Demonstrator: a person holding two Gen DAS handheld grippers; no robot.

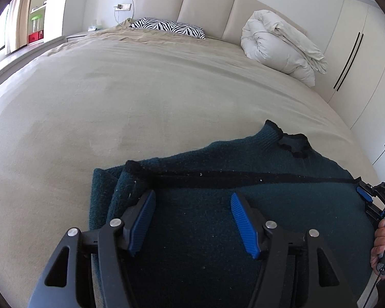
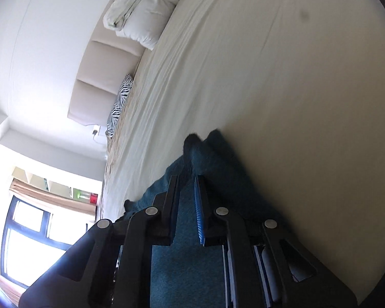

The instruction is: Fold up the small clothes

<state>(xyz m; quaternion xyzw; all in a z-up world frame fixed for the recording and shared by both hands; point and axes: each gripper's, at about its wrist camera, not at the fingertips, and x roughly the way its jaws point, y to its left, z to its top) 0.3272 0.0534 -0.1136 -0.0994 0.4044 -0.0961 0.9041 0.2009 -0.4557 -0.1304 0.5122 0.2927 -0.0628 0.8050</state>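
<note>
A dark teal knit sweater (image 1: 218, 154) with black trim lies flat at the near edge of the beige bed (image 1: 115, 89); one sleeve is folded across its body. My left gripper (image 1: 192, 196) hovers just over the sweater's lower half, its blue pads wide apart with nothing pinched. My right gripper (image 1: 367, 195) sits at the sweater's right edge, held by a person's hand (image 1: 382, 243). In the right wrist view that gripper (image 2: 186, 182) is rolled on its side, its jaws drawn close together on a fold of the sweater (image 2: 218, 159).
A rolled white duvet (image 1: 279, 48) and a zebra pillow (image 1: 166, 27) lie by the padded headboard (image 1: 205, 0). Wardrobe doors (image 1: 359, 64) stand along the bed's right side. A window and shelves are at the far left.
</note>
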